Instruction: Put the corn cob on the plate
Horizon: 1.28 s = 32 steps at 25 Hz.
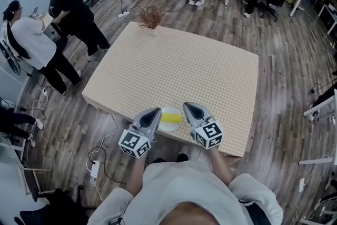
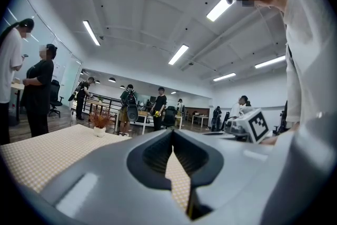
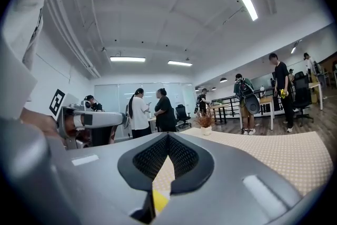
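left gripper [image 1: 154, 113] and right gripper [image 1: 190, 109], jaws together, empty, corn cob [image 1: 170, 117] on plate [image 1: 167, 128] between them

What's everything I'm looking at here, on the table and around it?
table: one, tan checked cloth, middle of the room
plate: one, white, near edge of the table
corn cob: one, yellow, lying on the plate
potted dried plant: one, reddish-brown in a white pot, far edge of the table
bystanders: two, one in black, one in white, left of the table; more farther back
power strip: one, white, on the wooden floor, near left
left claw: one, grey, shut, left of the plate
right claw: one, grey, shut, right of the plate
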Each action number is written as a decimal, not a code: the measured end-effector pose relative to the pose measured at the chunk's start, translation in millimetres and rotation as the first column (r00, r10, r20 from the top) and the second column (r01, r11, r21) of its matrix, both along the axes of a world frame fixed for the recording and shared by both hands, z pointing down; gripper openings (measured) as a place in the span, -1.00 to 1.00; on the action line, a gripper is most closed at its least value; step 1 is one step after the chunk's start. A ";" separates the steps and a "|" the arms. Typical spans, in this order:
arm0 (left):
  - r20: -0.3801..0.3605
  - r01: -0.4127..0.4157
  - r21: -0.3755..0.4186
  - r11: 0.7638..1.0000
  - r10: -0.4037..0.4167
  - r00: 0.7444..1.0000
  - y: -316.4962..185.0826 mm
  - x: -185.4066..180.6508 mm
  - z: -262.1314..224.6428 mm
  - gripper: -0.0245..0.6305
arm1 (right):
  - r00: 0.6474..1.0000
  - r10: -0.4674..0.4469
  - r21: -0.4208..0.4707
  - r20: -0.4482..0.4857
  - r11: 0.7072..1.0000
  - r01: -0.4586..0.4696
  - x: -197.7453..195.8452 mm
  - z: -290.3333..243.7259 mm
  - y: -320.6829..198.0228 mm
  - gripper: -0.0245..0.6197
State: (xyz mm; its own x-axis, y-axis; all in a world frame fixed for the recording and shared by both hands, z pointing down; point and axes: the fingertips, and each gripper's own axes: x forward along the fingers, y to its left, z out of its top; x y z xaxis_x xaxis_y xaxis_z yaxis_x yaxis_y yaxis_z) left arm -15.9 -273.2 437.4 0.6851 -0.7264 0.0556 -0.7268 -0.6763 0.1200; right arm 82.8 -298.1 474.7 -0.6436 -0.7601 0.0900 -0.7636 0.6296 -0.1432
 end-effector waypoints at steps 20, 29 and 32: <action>-0.063 -0.056 -0.014 0.998 0.055 0.996 213.8 -79.1 19.4 -0.90 | 0.997 0.070 0.004 -0.033 0.998 -0.070 -86.4 -2.2 225.0 -0.93; -0.062 -0.067 0.028 0.997 0.068 0.996 257.7 -73.1 -1.4 -0.90 | 0.997 0.070 0.047 -0.039 0.997 -0.068 -84.8 -24.0 263.2 -0.93; -0.057 -0.053 0.034 0.998 0.055 0.997 270.5 -63.8 -8.2 -0.90 | 0.998 0.054 0.056 -0.042 0.997 -0.051 -76.6 -31.1 274.7 -0.93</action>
State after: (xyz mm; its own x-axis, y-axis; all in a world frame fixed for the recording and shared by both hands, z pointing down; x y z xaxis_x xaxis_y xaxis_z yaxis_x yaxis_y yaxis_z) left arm -79.7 -2.7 429.2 0.7250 -0.6887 -0.0087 -0.6813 -0.7189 0.1381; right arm 6.2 -23.4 443.5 -0.5990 -0.7972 0.0745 -0.8006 0.5945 -0.0754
